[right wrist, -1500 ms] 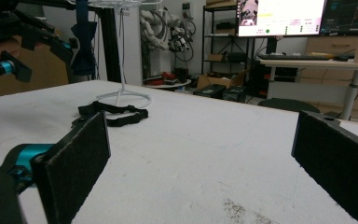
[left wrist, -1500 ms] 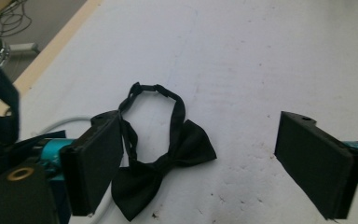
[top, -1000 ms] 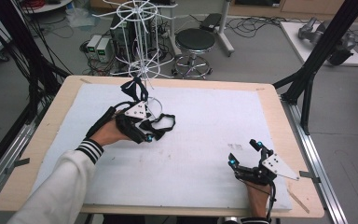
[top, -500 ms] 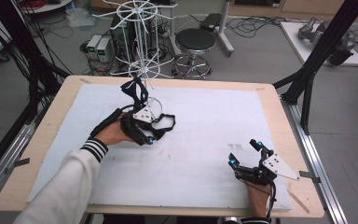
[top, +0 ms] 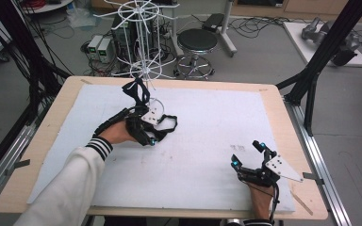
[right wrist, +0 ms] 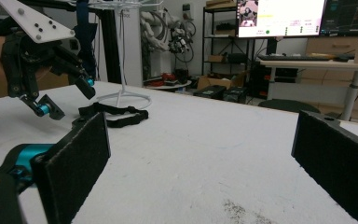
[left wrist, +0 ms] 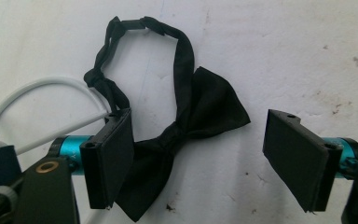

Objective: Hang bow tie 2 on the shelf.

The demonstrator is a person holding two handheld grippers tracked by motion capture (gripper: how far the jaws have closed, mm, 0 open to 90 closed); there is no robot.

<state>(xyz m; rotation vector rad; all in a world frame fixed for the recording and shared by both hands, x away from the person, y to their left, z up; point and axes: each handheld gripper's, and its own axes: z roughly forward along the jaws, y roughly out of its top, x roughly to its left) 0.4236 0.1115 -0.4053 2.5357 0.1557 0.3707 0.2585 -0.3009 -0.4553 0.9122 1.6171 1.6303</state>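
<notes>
Left gripper [left wrist: 198, 154], jaws apart but just now closing, straddles the black bow tie [left wrist: 186, 126] lying flat on the white mat [top: 207, 141] beside the wire rack [top: 143, 70]. Closing off-centre risks pinching one wing only. Right gripper [top: 247, 154] rests open, well apart.

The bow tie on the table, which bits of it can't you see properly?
- Bow tie, left gripper view: its left wing sits behind the left gripper's near pad.
- High view: the same gripper and hand cover the bow; just the strap shows.
- Right gripper view: far off, too small to tell bow from strap.
</notes>
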